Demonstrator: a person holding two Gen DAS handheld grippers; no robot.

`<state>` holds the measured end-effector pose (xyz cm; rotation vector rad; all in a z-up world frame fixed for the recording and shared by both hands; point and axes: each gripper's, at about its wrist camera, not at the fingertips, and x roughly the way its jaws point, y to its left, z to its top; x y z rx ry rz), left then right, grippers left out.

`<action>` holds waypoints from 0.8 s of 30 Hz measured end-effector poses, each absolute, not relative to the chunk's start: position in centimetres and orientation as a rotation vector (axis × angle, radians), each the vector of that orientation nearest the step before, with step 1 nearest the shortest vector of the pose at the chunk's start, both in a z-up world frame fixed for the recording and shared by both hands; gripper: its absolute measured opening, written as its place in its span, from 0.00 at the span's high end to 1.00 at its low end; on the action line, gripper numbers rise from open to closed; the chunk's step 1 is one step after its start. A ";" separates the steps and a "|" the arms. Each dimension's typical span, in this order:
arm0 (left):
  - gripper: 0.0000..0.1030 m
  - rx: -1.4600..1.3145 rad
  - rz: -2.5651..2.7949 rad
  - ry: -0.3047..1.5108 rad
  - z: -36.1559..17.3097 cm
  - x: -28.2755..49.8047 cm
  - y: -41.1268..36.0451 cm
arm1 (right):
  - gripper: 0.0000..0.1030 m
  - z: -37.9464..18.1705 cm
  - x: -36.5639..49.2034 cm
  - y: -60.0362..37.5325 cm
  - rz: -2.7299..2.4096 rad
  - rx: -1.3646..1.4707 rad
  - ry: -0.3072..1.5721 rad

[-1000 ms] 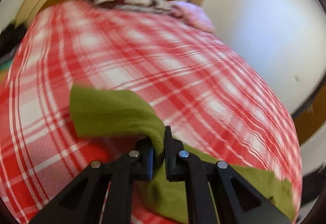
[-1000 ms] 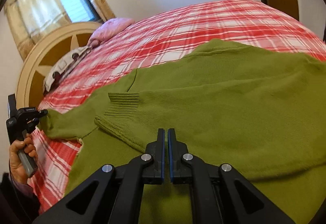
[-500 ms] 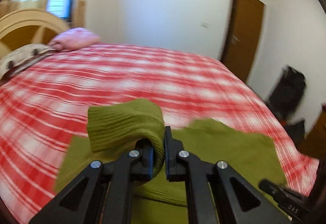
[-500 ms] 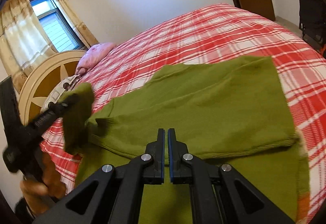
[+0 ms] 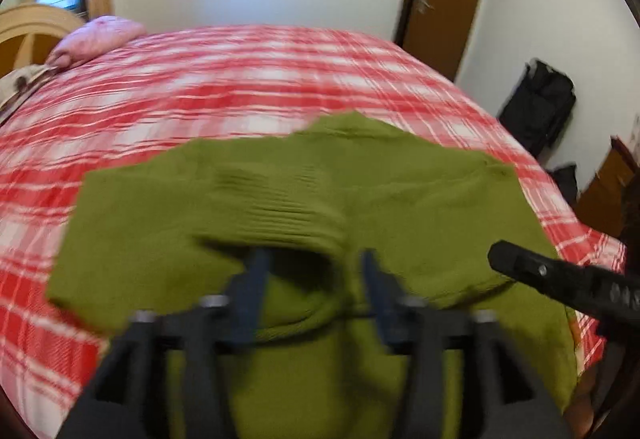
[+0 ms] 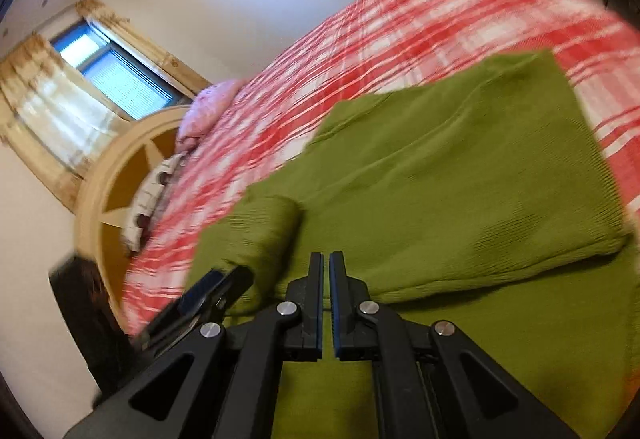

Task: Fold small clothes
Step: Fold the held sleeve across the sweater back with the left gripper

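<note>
Presently, nearest item: left gripper [image 5: 316,291], jaws spread wide and empty, blurred. Just ahead of the jaws lies the ribbed sleeve cuff [image 5: 276,211] of the green sweater [image 5: 420,207], resting on the sweater's body and free of either finger.

Right gripper [image 6: 326,303]: jaws drawn nearly together, a thin gap between the pads, nothing gripped. It hovers over the sweater's lower part; whether it touches the knit cannot be told.

Risk, judged: the laid sleeve is loose and rounded at its fold, left of the right jaws; a finger dragging through it on withdrawal could pull it off the body and undo the fold. The two grippers are near each other over the same cloth, so a crossing move could knock them together.

Edges: the folded side edge [image 6: 500,275] lies right of the right jaws. Beyond the far hem, the plaid bedspread [image 5: 248,79] offers wide flat room ahead. Farthest: pink pillow [image 5: 96,39] and headboard [image 6: 116,195], well apart from the work.
</note>
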<state>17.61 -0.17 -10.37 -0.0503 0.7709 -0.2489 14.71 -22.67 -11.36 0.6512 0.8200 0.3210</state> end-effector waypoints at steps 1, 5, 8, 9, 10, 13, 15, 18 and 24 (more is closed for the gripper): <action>0.24 -0.080 -0.236 0.745 -9.9 16.6 1.0 | 0.97 -11.5 15.0 -22.4 0.340 0.680 0.832; 0.19 -0.161 -0.184 0.723 -9.8 14.9 4.7 | 0.97 -11.9 15.9 -20.9 0.395 0.728 0.863; 0.19 -0.178 -0.124 0.745 -11.2 15.0 6.1 | 0.97 -11.9 16.4 -19.8 0.452 0.808 0.853; 0.19 -0.182 -0.116 0.761 -11.7 15.1 6.2 | 0.97 -11.6 16.5 -19.5 0.459 0.820 0.837; 0.19 -0.186 -0.107 0.773 -12.2 15.1 6.4 | 0.97 -11.1 16.3 -18.9 0.451 0.808 0.811; 0.19 -0.199 -0.068 0.788 -13.7 14.9 6.9 | 0.97 -8.6 15.8 -15.8 0.382 0.521 0.746; 0.19 -0.208 -0.050 0.782 -14.1 14.7 7.4 | 0.97 -7.7 15.6 -13.1 0.356 0.310 0.743; 0.19 -0.226 -0.055 0.770 -14.2 14.7 7.7 | 0.97 -7.9 15.6 -11.8 0.379 0.253 0.760; 0.15 -0.197 -0.059 0.757 -14.6 14.7 7.3 | 0.10 -10.0 17.2 -12.7 0.416 0.441 0.893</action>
